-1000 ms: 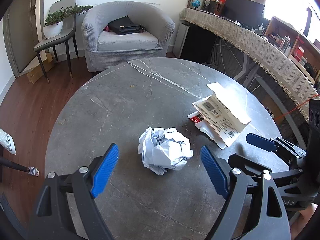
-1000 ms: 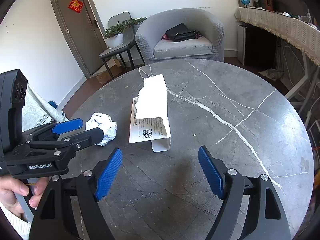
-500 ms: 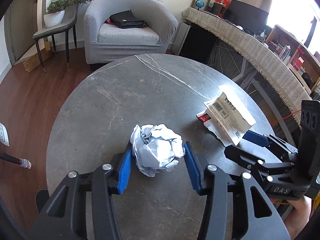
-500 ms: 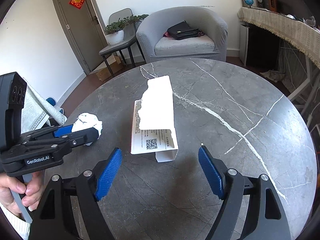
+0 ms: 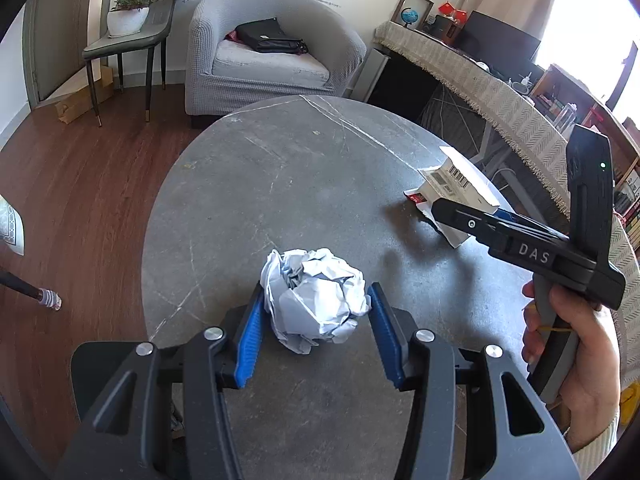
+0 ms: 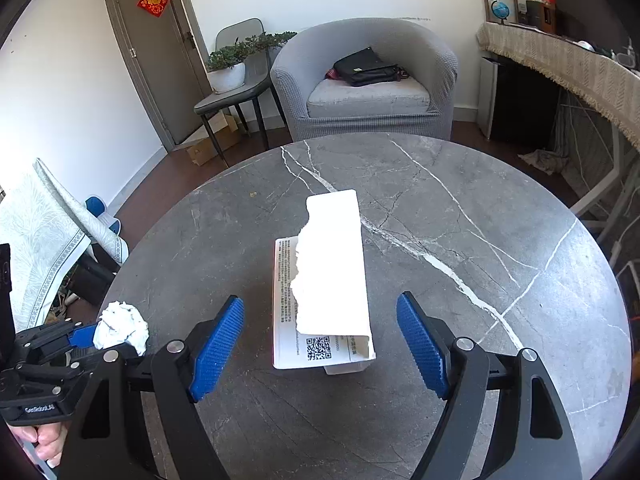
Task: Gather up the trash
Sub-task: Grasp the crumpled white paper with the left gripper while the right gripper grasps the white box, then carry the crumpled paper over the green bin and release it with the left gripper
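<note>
A crumpled white paper ball (image 5: 316, 298) is held between the blue pads of my left gripper (image 5: 316, 328), lifted over the near left part of the round grey marble table (image 5: 304, 176). It also shows in the right wrist view (image 6: 122, 326). My right gripper (image 6: 320, 340) is open, its blue pads either side of a torn white box with a QR code (image 6: 328, 280) lying flat mid-table. That box also shows in the left wrist view (image 5: 452, 184), partly behind the right gripper.
A grey armchair (image 6: 368, 84) with a black bag stands beyond the table. A chair with a potted plant (image 6: 232, 72) is at the far left. A fringed counter (image 6: 560, 64) runs along the right. Wood floor surrounds the table.
My left gripper closed on the paper ball and lifted it back toward the left. My right gripper moved forward so its open pads flank the torn box.
</note>
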A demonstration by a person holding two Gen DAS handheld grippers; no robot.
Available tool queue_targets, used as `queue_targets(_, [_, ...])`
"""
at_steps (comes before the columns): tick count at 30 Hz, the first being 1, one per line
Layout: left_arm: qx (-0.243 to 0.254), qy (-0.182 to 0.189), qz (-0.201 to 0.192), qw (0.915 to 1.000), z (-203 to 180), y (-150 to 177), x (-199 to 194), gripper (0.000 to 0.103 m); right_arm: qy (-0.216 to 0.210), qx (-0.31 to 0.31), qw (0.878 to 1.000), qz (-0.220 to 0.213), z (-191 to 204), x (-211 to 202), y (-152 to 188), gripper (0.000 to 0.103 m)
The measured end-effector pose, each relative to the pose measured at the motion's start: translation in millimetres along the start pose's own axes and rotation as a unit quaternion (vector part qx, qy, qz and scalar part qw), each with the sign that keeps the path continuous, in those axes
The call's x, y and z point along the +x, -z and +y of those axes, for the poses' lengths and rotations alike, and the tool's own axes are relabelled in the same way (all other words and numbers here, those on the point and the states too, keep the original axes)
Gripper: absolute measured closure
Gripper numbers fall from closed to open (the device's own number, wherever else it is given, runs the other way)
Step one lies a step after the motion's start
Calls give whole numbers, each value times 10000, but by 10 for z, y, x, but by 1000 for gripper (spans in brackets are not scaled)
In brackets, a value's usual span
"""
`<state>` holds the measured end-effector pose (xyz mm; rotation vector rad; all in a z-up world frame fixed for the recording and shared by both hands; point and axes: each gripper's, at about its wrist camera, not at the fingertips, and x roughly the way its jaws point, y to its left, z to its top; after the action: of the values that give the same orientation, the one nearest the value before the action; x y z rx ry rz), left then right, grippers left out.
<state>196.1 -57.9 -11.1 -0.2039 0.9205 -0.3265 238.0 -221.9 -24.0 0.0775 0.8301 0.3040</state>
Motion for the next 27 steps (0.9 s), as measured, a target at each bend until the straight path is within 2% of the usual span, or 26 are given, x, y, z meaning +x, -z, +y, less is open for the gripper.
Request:
queue_targets(9, [-175,66,-301,9994,211,42,-328,50,423,-159,9988,163,90,148,-32,38])
queue_targets(13, [-167,2,-392,9991,279,48,-418,50,573,-232,9979,208,135,183,-48,40])
queue_targets(17, [-139,-83,-465,9988,365,73,-506,50,578,-218,9980,164,161,191,-68,58])
queue_targets(27, [-372,-233,-637,9970,721,117,-732,50,464,-244,9986,104,395,251,-152,58])
